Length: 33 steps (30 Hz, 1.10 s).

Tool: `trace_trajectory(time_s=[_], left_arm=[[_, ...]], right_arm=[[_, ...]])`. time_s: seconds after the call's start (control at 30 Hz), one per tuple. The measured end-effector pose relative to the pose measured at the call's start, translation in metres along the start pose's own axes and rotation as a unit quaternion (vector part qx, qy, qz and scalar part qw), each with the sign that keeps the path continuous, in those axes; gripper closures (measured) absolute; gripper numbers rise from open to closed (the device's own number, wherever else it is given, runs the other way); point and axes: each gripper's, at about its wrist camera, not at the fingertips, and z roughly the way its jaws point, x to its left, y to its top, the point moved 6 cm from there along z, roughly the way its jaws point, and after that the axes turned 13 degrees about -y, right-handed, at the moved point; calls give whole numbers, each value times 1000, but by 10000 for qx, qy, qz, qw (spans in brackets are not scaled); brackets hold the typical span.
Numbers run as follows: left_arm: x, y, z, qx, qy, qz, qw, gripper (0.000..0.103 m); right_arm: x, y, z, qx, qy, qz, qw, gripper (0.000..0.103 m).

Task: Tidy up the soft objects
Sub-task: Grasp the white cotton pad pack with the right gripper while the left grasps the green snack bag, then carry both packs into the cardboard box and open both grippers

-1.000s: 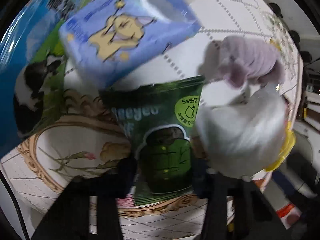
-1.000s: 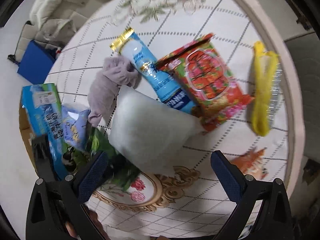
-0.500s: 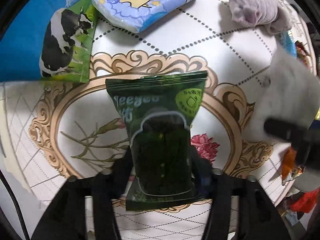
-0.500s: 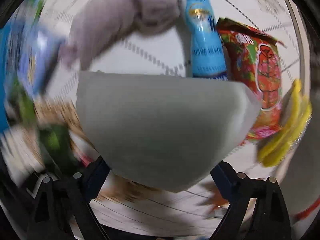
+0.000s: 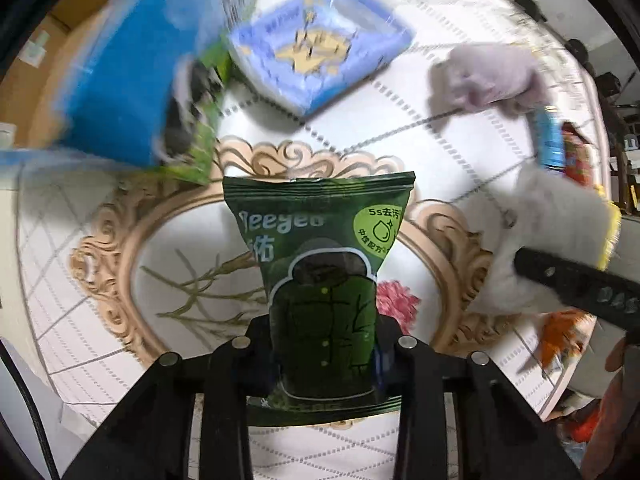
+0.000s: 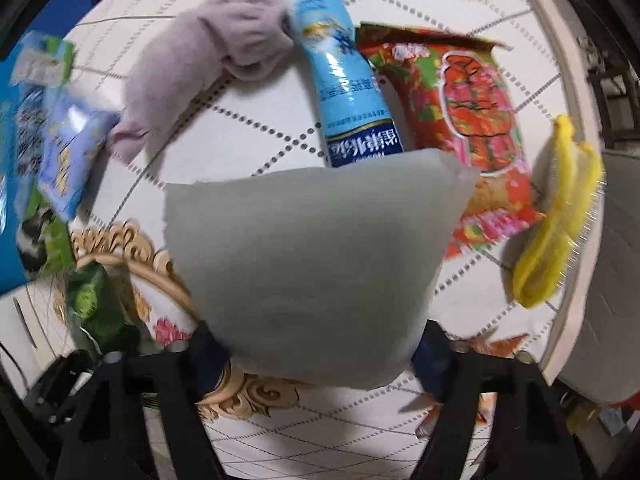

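The green packet (image 5: 320,280) is hanging above the tabletop (image 5: 440,152), pinched between the closing left gripper's (image 5: 324,344) jaws; the white pad (image 6: 312,264) is sitting between the right gripper's (image 6: 316,344) closing jaws.

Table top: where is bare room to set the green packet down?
Free: the oval inside the gold scroll frame, under the green packet, and the patch between sock and white pad. Crowded: far edge, from blue bag to red packet.
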Motion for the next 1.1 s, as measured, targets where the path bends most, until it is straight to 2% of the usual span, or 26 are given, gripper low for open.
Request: trace_trajectory(time_s=[0.1,0.2,0.27,0.37,0.43,0.47,0.57,0.63,0.8,0.93,1.1], left_arm=[[-16,-11,-48,-183,-274,145,9994,73],[-19,-11,-116,-486,-477,304,9972,73],[-5,-3,-155,-694,-556,328,9955,73],[44,32,-211,-938,-665,230,9931,73],[73,60,-224,-1018,-660,179,9924,73],[88,75,-227,-1065,-595,132,9924,73],[140,124,-216,-1009,-462,-125,9937,73],[177,156,-200,-775,-573,-320,9948,73],[223,212,-152,-121,-712,-592,9956,72],[234,229,-109,440,-919,-647,9927,72],[232,240,-79,903,-830,-380,9917,72]], right_arm=[[2,-31,-20,-50,397,-58,9992,32],[16,-64,-76,-517,678,-354,9957,33],[29,-81,-124,-852,887,-565,9908,33],[63,-94,-187,-1285,1225,-847,9805,32],[96,-70,-236,-1426,1441,-994,9742,32],[118,-64,-246,-1495,1527,-1074,9710,32],[196,-33,-271,-1588,1569,-1176,9676,32],[237,-4,-271,-1536,1477,-1243,9691,32],[330,73,-224,-1119,1151,-1243,9792,32],[373,113,-176,-799,750,-1234,9863,32],[392,135,-138,-612,420,-1294,9888,32]])
